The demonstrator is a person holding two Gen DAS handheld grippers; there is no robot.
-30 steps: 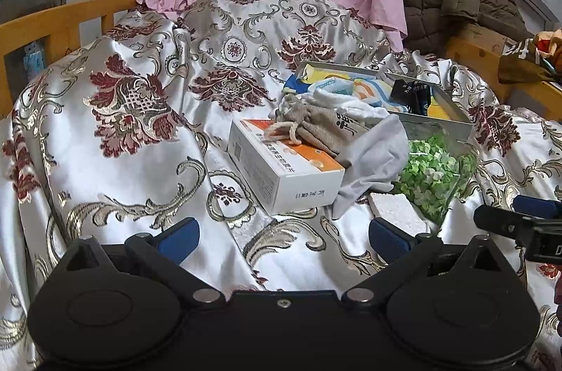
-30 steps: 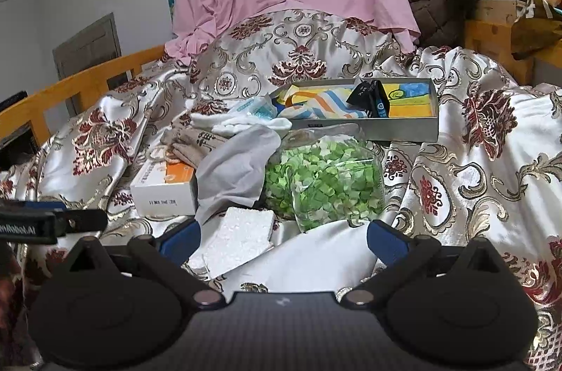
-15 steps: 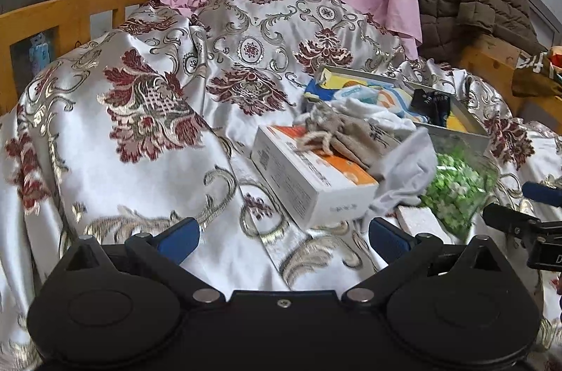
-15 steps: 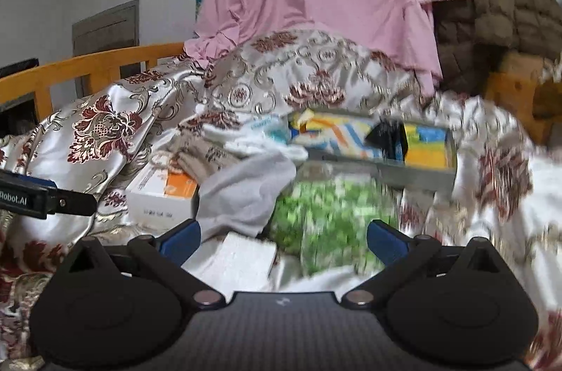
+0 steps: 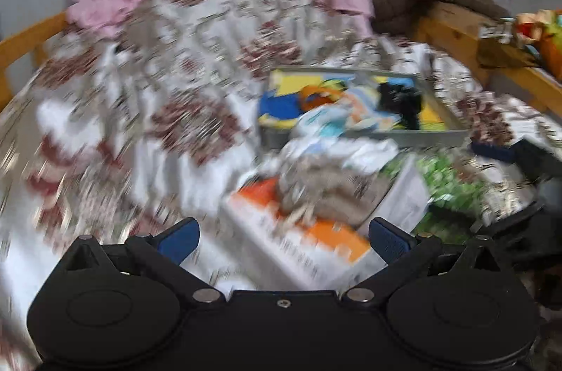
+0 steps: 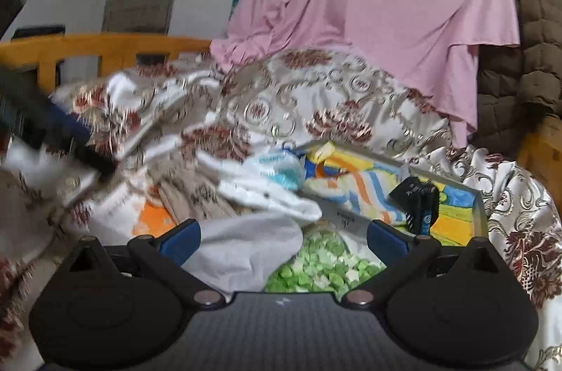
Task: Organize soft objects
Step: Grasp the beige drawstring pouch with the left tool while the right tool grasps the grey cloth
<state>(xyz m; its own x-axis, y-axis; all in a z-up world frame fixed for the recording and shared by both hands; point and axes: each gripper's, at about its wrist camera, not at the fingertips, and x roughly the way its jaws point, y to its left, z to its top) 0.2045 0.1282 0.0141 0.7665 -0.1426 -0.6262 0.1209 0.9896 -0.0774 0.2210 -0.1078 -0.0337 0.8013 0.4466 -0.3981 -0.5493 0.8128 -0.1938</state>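
The left wrist view was smeared with blur; the right one showed the black pouch [image 6: 416, 202] clearly inside the grey tray [image 6: 479, 206]. Left gripper [image 5: 282, 236] hung with jaws wide over the orange-white box [image 5: 316, 244], left of the tray. Right gripper [image 6: 282, 236], jaws wide too, hovered above the grey cloth [image 6: 246, 248] and green bag [image 6: 316, 269] before the tray.

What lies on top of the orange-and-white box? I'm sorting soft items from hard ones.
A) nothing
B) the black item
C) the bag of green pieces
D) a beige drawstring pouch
D: the beige drawstring pouch is draped across the orange-and-white box, seen between the open left gripper fingers.
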